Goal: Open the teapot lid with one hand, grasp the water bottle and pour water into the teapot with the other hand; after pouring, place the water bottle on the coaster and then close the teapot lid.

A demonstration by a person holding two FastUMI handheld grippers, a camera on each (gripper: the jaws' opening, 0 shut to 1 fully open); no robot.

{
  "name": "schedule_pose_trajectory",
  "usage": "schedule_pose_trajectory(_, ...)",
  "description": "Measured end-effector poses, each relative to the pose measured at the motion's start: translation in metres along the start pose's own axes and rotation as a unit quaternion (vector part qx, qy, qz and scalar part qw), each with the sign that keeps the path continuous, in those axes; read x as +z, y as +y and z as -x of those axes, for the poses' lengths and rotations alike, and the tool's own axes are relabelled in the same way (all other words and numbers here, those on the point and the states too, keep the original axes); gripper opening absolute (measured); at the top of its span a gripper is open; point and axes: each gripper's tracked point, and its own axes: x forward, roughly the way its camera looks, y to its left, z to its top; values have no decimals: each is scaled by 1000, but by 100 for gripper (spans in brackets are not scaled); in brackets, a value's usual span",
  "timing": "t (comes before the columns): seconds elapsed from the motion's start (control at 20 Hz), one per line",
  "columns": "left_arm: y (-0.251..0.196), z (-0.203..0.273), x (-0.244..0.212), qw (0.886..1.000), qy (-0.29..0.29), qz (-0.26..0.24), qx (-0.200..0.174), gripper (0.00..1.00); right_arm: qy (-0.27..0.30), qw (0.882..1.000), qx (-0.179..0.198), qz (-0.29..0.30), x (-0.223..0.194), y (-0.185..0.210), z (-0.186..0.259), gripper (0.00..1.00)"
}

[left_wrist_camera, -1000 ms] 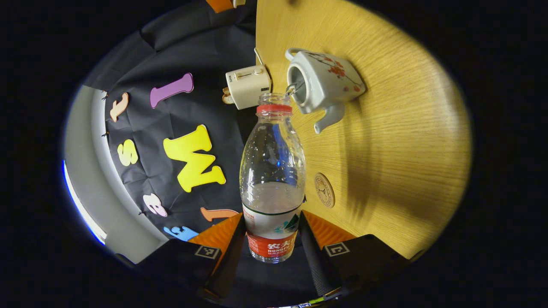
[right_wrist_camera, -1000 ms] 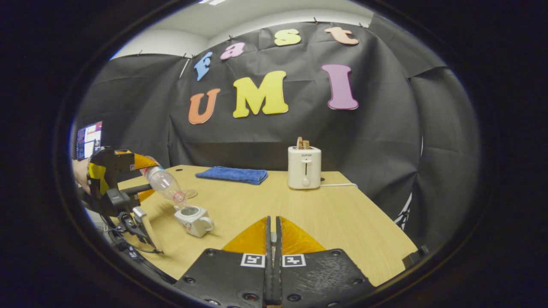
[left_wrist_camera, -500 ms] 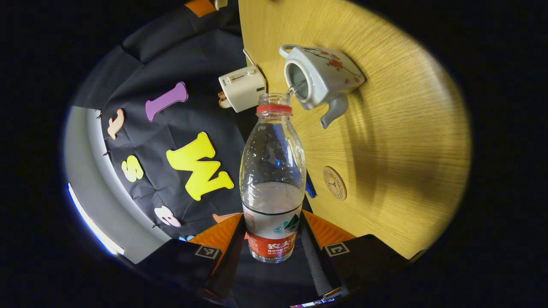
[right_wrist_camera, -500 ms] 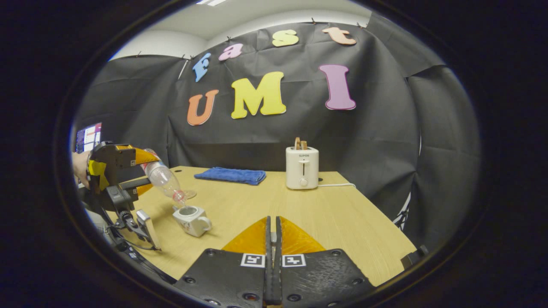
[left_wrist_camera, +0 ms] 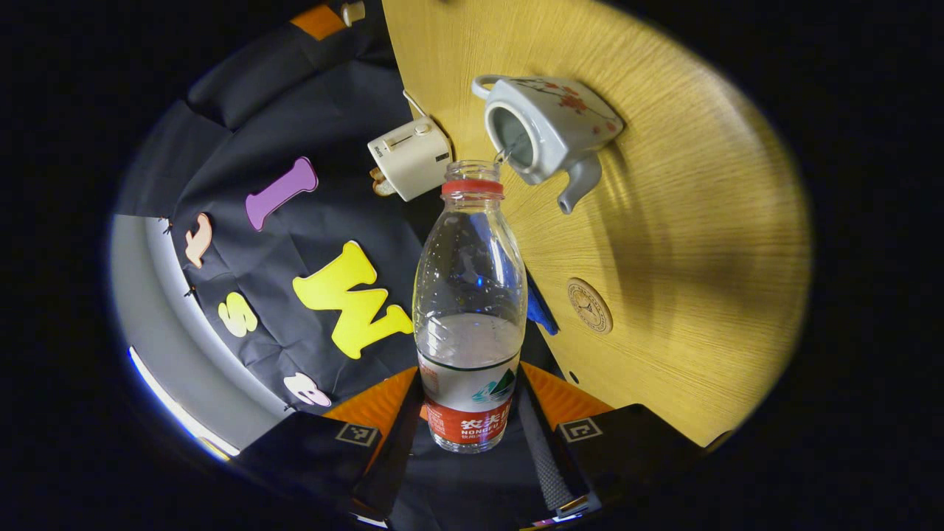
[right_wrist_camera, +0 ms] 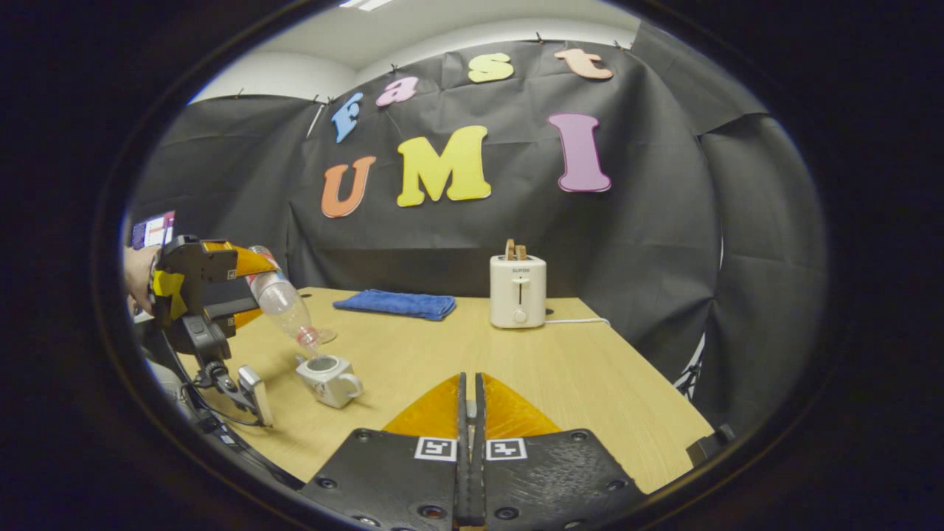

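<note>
My left gripper (left_wrist_camera: pixel 470 377) is shut on the lower body of a clear water bottle (left_wrist_camera: pixel 470 295) with a red neck ring. The bottle is tilted mouth-down over the white flowered teapot (left_wrist_camera: pixel 549 129), whose top is open, and a thin trickle runs from the mouth into it. In the right gripper view, the same bottle (right_wrist_camera: pixel 284 306) slants down to the teapot (right_wrist_camera: pixel 328 380) at the table's left. A round coaster (left_wrist_camera: pixel 589 305) lies near the teapot. My right gripper (right_wrist_camera: pixel 470 391) is shut, with a pale sliver of the teapot lid between its tips; the rest of the lid is hidden.
A white toaster (right_wrist_camera: pixel 518 291) with bread in it stands at the back of the wooden table (right_wrist_camera: pixel 590 383), its cord trailing right. A folded blue cloth (right_wrist_camera: pixel 394 303) lies at the back left. A hand (right_wrist_camera: pixel 139 273) holds the left gripper.
The left gripper has tipped the bottle a little steeper over the teapot and water keeps trickling in. The right gripper has barely moved.
</note>
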Motion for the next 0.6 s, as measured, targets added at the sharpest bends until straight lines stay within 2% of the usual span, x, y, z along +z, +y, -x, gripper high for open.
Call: schedule_pose_trajectory(0.6,3,-1,0,1000,-1,-11,4,74,1,1000,3,-4,-2,1,-1,0)
